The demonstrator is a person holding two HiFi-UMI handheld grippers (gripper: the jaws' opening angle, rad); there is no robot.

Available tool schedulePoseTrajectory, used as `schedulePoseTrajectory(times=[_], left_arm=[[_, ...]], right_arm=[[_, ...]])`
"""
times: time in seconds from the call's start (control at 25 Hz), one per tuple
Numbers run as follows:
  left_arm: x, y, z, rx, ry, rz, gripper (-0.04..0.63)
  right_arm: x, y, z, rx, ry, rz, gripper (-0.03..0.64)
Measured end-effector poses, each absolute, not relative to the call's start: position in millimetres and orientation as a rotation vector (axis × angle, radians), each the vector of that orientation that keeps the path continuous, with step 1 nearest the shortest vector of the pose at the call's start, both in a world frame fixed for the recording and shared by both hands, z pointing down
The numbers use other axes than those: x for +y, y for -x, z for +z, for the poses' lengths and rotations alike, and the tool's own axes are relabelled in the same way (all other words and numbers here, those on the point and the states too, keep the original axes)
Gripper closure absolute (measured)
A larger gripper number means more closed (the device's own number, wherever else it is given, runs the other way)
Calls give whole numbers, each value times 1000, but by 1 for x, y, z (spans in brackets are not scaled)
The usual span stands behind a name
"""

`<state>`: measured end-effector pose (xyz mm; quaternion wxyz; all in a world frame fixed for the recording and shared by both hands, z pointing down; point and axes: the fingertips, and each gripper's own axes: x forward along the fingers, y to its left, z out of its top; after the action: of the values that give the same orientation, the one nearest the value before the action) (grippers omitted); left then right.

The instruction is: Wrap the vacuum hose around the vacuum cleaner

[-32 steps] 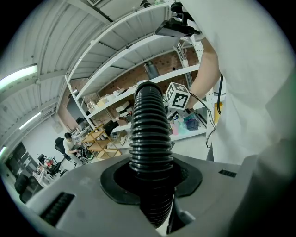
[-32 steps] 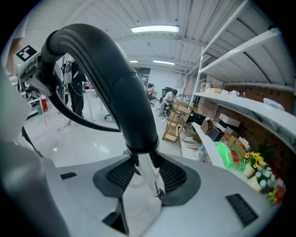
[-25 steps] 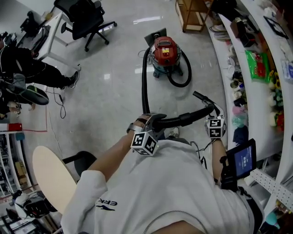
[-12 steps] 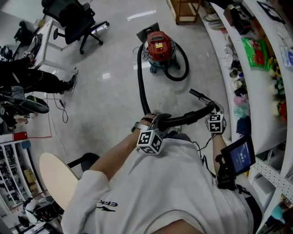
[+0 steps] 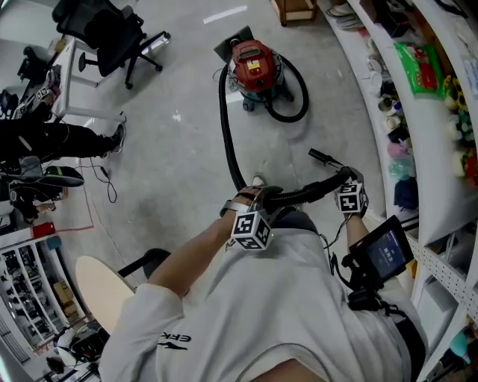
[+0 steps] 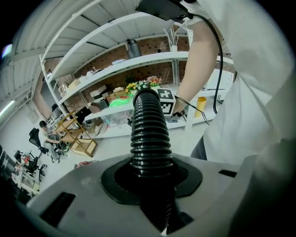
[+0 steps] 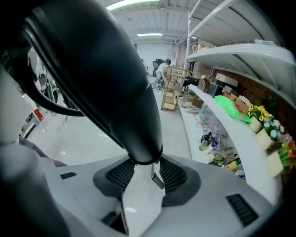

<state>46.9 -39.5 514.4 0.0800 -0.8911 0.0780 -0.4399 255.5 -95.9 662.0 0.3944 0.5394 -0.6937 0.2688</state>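
Black ribbed vacuum hose (image 6: 148, 134) is clamped by left gripper (image 5: 258, 197), its smooth end (image 7: 115, 92) by right gripper (image 5: 345, 177); feed slack evenly round the red drum vacuum cleaner (image 5: 254, 67).

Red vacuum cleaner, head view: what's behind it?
Behind the red canister vacuum cleaner a dark flat angular piece pokes out at its far left; the canister covers the rest, so what it is cannot be told. A wooden rack base stands further back.
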Motion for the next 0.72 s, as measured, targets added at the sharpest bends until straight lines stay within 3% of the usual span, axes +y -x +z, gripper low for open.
schedulePoseTrajectory(times=[0.36, 0.72], left_arm=[[-25, -46, 562, 119, 2667, -1438, 483], [-27, -59, 582, 54, 2750, -1508, 485]], right_arm=[[-61, -259, 725, -1655, -1303, 778, 446], [-72, -253, 709, -1678, -1367, 824, 459]])
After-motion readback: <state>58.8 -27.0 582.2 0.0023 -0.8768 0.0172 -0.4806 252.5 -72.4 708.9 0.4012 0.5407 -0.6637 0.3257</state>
